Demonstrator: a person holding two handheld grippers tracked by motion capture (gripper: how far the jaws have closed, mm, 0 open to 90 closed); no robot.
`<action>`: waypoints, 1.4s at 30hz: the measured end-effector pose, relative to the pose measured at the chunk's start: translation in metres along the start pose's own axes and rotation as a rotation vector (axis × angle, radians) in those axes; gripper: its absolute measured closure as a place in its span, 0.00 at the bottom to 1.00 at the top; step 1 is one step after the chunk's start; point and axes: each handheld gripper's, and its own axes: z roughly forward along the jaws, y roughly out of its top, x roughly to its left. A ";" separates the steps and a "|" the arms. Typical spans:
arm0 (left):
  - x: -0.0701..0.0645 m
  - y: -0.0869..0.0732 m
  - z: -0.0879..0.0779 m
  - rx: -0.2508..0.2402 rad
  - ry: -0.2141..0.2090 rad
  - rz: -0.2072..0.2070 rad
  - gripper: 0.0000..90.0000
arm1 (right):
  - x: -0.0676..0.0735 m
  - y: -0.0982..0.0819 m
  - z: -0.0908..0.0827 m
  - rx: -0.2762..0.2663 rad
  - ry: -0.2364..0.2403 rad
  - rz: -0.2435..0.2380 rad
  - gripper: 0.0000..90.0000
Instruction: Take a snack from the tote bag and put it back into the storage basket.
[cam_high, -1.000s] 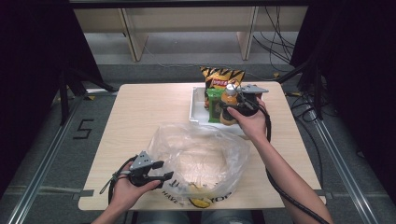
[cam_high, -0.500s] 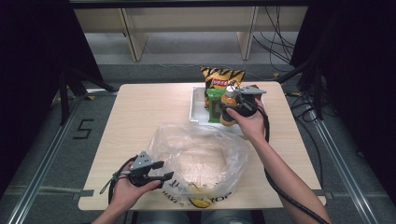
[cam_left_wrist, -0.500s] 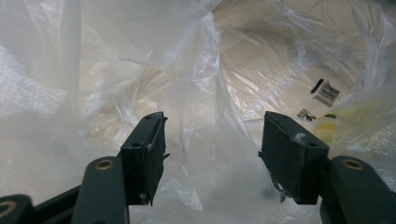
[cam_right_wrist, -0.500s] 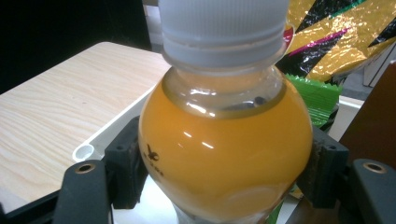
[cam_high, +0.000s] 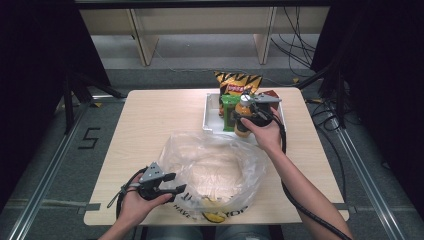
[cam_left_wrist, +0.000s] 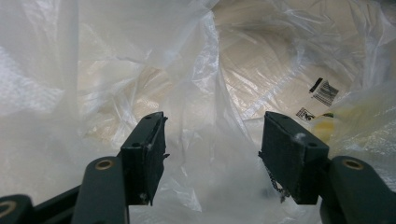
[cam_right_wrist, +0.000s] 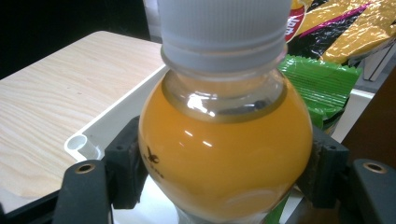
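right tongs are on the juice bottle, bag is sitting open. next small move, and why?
Probably lift the bottle straight up out of the white tray. The right tongs already clamp its orange body from both sides below the white cap, so the grip looks made. The plastic bag lies open near the left tongs, whose jaws stand apart with film between them, ready to receive it.

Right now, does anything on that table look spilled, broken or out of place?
Nothing stands out. The orange drink bottle is capped and upright between the right gripper pads, the snack packs sit in the white tray, and the plastic bag lies crumpled but open.
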 end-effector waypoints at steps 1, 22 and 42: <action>0.000 0.000 0.000 0.000 0.000 0.001 0.44 | 0.000 0.000 0.000 0.003 -0.004 -0.004 0.35; 0.000 0.000 0.000 0.003 -0.012 0.002 0.44 | 0.002 -0.006 0.008 0.034 -0.002 0.002 0.35; -0.001 0.000 0.001 0.009 -0.009 -0.001 0.44 | 0.002 -0.015 0.017 0.066 -0.019 0.026 0.34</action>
